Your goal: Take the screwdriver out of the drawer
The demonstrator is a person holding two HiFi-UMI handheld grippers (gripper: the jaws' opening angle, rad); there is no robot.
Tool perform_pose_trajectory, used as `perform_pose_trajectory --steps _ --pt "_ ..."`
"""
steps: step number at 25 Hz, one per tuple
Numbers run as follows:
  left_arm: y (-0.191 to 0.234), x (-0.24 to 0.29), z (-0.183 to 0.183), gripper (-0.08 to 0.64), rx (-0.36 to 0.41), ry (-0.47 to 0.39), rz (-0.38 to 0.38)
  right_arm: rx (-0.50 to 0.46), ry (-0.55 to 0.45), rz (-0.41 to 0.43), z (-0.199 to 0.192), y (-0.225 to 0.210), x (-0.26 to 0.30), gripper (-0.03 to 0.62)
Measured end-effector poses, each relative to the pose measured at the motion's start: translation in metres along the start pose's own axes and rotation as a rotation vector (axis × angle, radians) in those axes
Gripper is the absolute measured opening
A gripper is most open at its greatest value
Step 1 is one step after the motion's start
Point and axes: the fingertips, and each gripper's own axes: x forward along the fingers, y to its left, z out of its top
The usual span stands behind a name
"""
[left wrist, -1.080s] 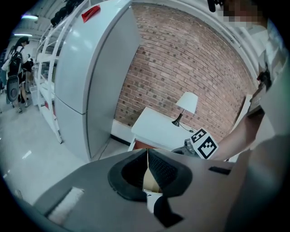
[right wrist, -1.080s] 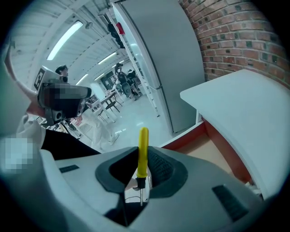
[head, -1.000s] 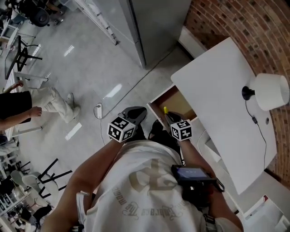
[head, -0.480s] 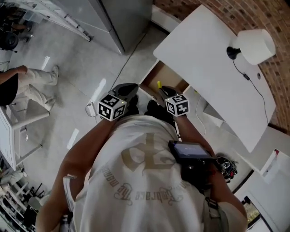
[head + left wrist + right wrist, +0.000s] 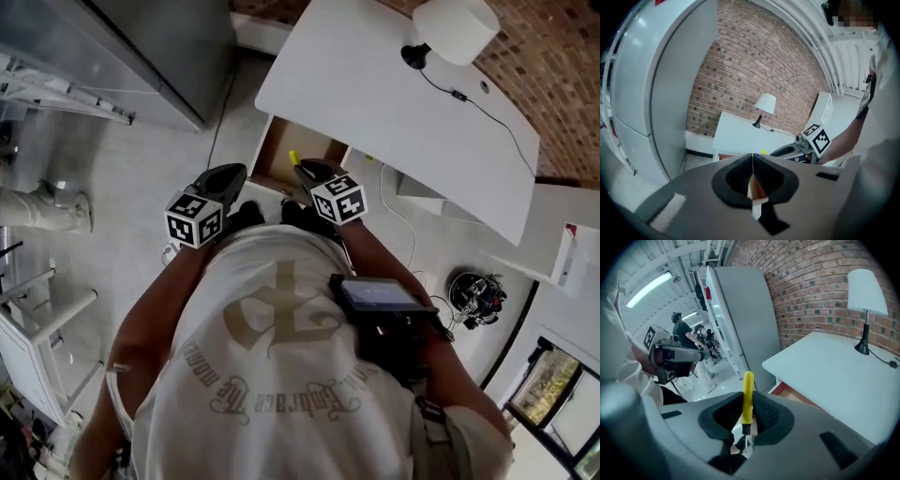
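Right gripper view: yellow screwdriver (image 5: 748,386) in rt tool (image 5: 748,411)

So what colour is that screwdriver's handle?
The screwdriver handle is yellow, clearest in the right gripper view.

— Where is the screwdriver (image 5: 748,390)?
— Upright between the right claw's (image 5: 747,411) closed pads, slim yellow handle on top, thin metal shaft pointing down.
— And the drawer (image 5: 279,148)?
— Pulled open under the white desk's (image 5: 375,94) left edge, wooden inside showing, just beyond the screwdriver.
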Motion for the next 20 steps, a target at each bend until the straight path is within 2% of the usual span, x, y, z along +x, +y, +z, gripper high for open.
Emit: perform_pose_trajectory --steps 14,20 --pt "-0.008 0.022 0.042 0.012 0.111 -0.006 -0.176 0.073 -0.238 -0.131 0.053 0.007 -0.042 0.052" --pt "-0.027 0.025 0.057 0.012 0.150 -0.013 -0.238 0.095 -0.355 -0.176 0.069 0.010 -0.074 0.052"
